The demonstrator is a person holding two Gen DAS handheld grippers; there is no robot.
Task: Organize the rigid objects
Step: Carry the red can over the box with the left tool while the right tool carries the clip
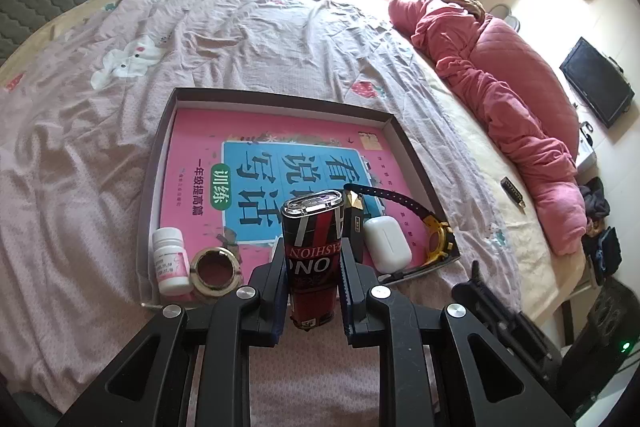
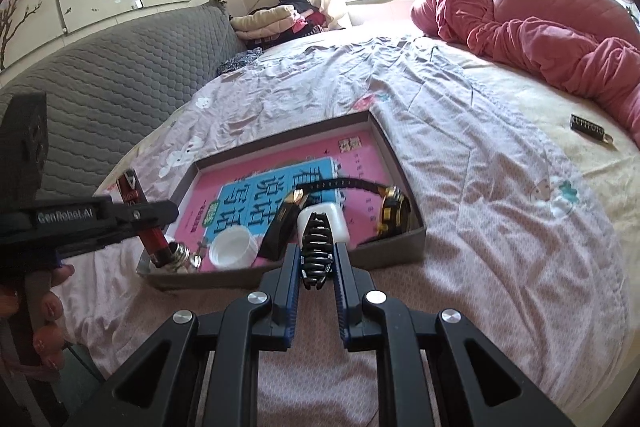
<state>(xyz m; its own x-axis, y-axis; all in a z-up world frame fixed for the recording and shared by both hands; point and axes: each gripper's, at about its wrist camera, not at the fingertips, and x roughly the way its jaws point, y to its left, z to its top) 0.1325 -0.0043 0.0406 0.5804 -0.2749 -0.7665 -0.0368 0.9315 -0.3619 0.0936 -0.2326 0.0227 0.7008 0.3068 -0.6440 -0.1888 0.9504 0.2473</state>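
The landmark is the shallow grey cardboard tray (image 1: 157,163) lying on the pink bedsheet (image 1: 248,27), with a pink and blue workbook (image 1: 200,155) flat on its floor.

Left tongs (image 1: 313,259): clamped on a red and black lighter with a clear cap (image 1: 312,247). The lighter is held upright above the near edge of the tray, gripped across its flat sides at about mid-height. Judged handling: light, rigid, smooth-skinned, so it may slip; a grip on the broad faces below the cap appears soundest.

Right tongs (image 2: 318,251): clamped on a black toothed plastic hair clip (image 2: 317,251), held in front of the near wall of the tray. Judged handling: very light, stiff but springy, teeth liable to snag; holding it along its spine suits it.

Inside the tray, along its near edge: a white pill bottle with pink label (image 1: 171,259), a round brass-rimmed jar (image 1: 215,269), a white earbud case (image 1: 387,245), a black and gold box (image 1: 354,223) and a gold-cased watch with a dark strap (image 1: 438,241).

Pose: both tools point downward toward the tray from its near side. A person's hand (image 2: 44,311) grips the left tool's handle, to the left of the tray in the right wrist view.
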